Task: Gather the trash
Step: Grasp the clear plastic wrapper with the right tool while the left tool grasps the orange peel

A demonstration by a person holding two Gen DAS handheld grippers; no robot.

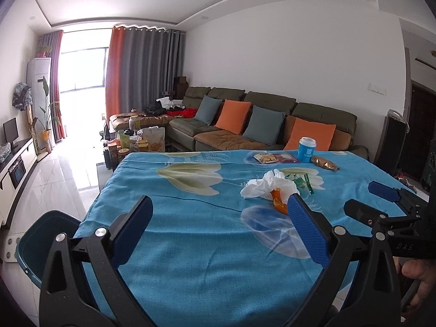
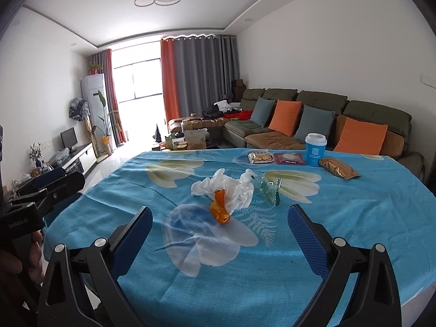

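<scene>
Crumpled white tissue [image 2: 226,190] lies mid-table on the blue flowered cloth [image 2: 354,218], with an orange peel [image 2: 219,209] at its near edge and a torn clear-and-green wrapper [image 2: 269,192] to its right. My right gripper [image 2: 220,218] is open, just short of the peel, holding nothing. In the left wrist view the same tissue [image 1: 268,186], peel [image 1: 279,204] and wrapper [image 1: 302,184] sit right of centre. My left gripper [image 1: 220,211] is open and empty, its right finger overlapping the peel. A teal bin [image 1: 41,242] stands by the table's left edge.
At the far edge of the table stand a blue cup [image 2: 314,149], two flat snack packets [image 2: 275,158] and a golden snack bag [image 2: 339,168]. Behind it is a sofa [image 2: 313,120] with cushions. A hand [image 1: 419,275] holds the right tool.
</scene>
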